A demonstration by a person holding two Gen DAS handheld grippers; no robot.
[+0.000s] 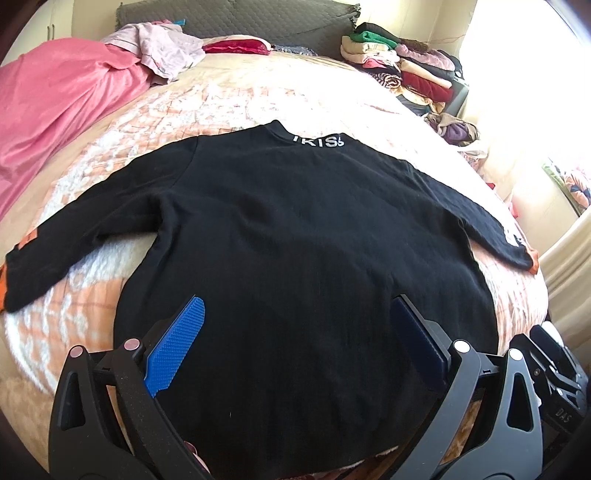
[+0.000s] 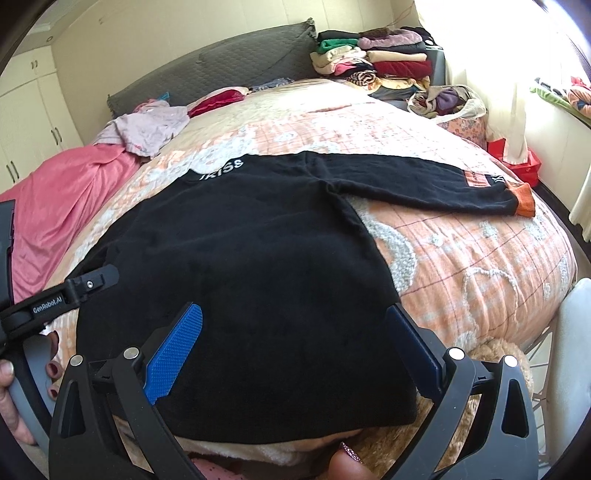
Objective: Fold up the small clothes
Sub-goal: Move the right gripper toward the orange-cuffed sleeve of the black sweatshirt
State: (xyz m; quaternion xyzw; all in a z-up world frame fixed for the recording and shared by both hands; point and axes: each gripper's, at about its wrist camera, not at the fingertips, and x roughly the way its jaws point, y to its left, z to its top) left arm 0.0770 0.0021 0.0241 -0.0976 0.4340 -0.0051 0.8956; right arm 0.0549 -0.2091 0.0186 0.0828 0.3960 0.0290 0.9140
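A small black long-sleeved top lies flat on the bed, back side up, with white lettering at the collar and orange cuffs. Both sleeves are spread outward. My left gripper hovers open over the hem, nothing between its blue pads. In the right wrist view the same top fills the middle, its right sleeve stretched toward the bed's edge with an orange cuff. My right gripper is open above the hem's right part. The left gripper's body shows at the left, held by a hand.
The bed has a peach and white patterned quilt. A pink sheet and a pale crumpled garment lie at the far left. A stack of folded clothes stands at the far right by the grey headboard. A window is at right.
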